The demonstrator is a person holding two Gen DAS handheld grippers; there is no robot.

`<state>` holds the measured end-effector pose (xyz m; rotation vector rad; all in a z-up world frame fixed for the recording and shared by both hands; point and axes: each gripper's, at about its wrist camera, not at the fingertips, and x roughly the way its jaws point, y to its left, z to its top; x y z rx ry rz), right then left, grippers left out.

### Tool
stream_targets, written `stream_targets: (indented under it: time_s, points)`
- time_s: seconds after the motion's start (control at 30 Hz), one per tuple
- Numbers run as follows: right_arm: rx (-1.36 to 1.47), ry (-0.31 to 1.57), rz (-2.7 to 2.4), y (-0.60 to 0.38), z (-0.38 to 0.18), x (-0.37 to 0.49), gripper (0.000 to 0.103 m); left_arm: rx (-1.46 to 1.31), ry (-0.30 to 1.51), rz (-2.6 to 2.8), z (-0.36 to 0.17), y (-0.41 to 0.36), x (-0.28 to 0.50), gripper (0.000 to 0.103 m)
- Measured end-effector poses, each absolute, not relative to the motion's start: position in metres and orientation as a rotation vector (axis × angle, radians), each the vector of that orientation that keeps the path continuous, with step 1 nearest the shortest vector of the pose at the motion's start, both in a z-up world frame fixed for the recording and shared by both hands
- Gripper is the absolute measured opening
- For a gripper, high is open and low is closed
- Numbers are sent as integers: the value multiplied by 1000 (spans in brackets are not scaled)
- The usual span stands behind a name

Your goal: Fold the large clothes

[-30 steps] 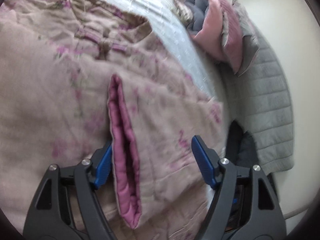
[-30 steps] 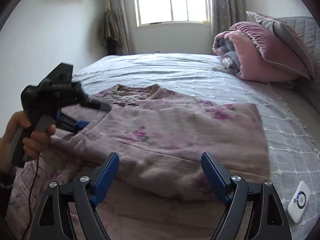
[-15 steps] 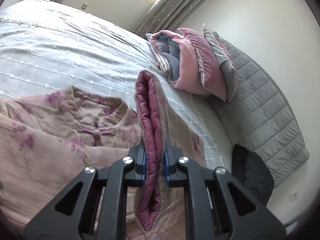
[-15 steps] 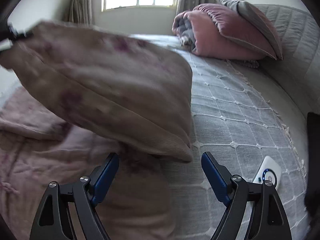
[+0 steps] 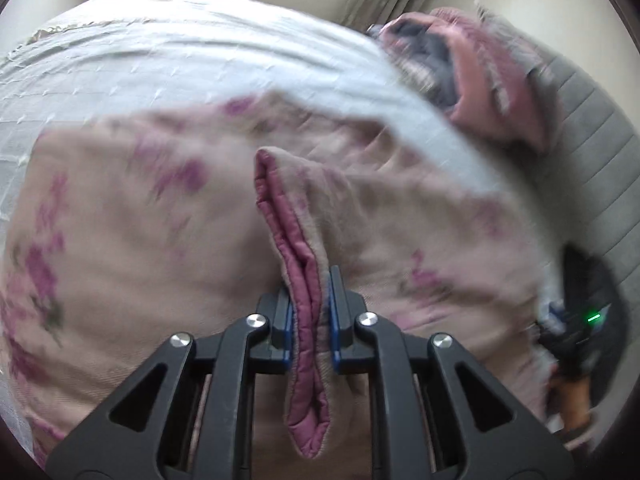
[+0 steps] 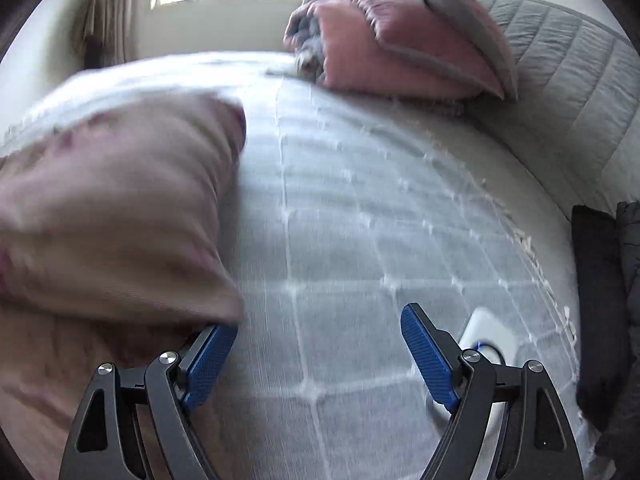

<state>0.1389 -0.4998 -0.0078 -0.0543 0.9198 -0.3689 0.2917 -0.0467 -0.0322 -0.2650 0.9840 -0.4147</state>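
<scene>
A beige padded jacket with purple flowers (image 5: 132, 248) lies spread on the grey bedspread (image 5: 168, 64). My left gripper (image 5: 310, 320) is shut on a fold of the jacket's edge, where the pink lining (image 5: 304, 288) shows between the pads. In the right wrist view the jacket (image 6: 112, 216) bulges at the left, blurred by motion. My right gripper (image 6: 316, 360) is open and empty over the bedspread (image 6: 360, 208), its left fingertip (image 6: 208, 364) right at the jacket's edge.
A rolled pink quilt and grey pillow (image 6: 404, 40) lie at the head of the bed against the grey padded headboard (image 6: 568, 92). A small white device (image 6: 486, 336) lies on the bedspread by my right finger. Dark clothing (image 6: 604, 312) sits at the right edge.
My left gripper closed on the jacket's lined edge and carried it over the garment. The right gripper stayed open while the jacket panel swept left out of its view.
</scene>
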Motion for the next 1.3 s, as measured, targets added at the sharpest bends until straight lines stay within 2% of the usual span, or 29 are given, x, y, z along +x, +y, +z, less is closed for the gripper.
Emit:
stream_targets:
  time_s: [0.1, 0.27, 0.47, 0.6, 0.7, 0.77, 0.83, 0.9, 0.93, 1.0, 1.03, 1.07, 1.2, 1.3]
  points:
    - [9, 896, -321, -506, -1, 122, 84, -329, 985, -446, -39, -31, 290, 17]
    - [181, 785, -247, -520, 36, 100, 85, -279, 921, -427, -9, -27, 285, 16]
    - [215, 758, -172, -503, 50, 124, 85, -308, 852, -300, 8, 0, 289, 16]
    - [217, 783, -152, -488, 39, 150, 85, -314, 992, -249, -14, 10, 304, 24]
    - [257, 799, -117, -483, 28, 165, 85, -354, 889, -234, -7, 21, 290, 29]
    - [257, 859, -119, -481, 15, 176, 85, -297, 882, -223, -8, 19, 287, 38]
    - [234, 916, -164, -483, 3, 182, 85, -220, 965, -220, -22, 8, 292, 38]
    - [255, 887, -177, -483, 7, 174, 85, -169, 969, -219, -24, 3, 289, 38]
    - [255, 855, -192, -482, 14, 165, 85, -149, 940, -217, -20, 2, 282, 40]
    - [251, 826, -184, -480, 27, 152, 85, -129, 914, -215, -10, 3, 269, 60]
    - [253, 817, -180, -478, 34, 143, 85, -129, 910, -217, -4, 4, 263, 78]
    - [256, 812, -176, -475, 40, 135, 85, -130, 902, -213, 2, 6, 255, 85]
    - [270, 803, -134, -461, 62, 104, 88, -128, 921, -223, 22, 12, 231, 87]
    - [263, 815, -81, -444, 73, 79, 90, -128, 967, -252, 32, 21, 204, 93]
